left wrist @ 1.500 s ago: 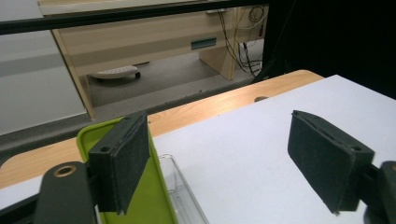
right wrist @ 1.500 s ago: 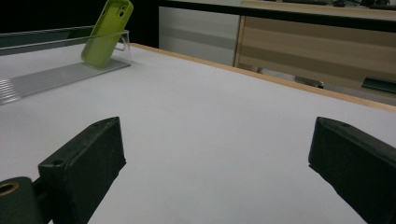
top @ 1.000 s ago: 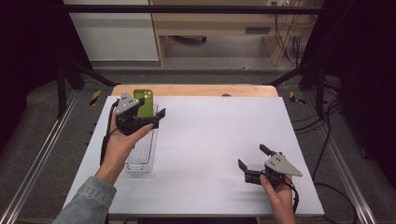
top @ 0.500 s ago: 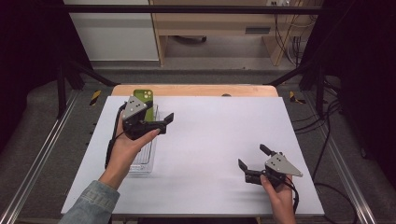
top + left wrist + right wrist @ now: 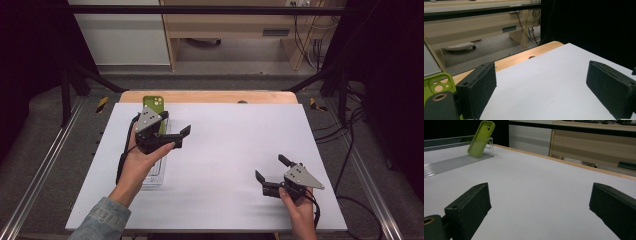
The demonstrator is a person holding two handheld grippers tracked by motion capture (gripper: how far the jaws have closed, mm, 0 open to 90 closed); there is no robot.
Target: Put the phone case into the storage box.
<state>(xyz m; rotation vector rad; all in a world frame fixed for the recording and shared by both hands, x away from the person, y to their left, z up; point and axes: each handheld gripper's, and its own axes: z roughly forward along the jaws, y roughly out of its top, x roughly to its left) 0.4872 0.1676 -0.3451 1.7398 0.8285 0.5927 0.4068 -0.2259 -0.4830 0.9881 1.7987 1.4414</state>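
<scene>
Green phone case [image 5: 154, 106] stands tilted at the far end of a clear plastic tray [image 5: 155, 175], near the far left of the white table [image 5: 235, 150]; in the right gripper view the phone case [image 5: 481, 138] leans back against the tray's end wall [image 5: 489, 145]. Left gripper [image 5: 177, 137] is held above the tray, just in front of the case, jaws spread wide and grasping nothing; its own view shows the case [image 5: 437, 85] at lower left, beside one jaw. Whether the gripper touches the tray cannot be judged from above. Right gripper [image 5: 270, 172] rests low near the table's near right, well apart from the case, jaws likewise released and empty.
</scene>
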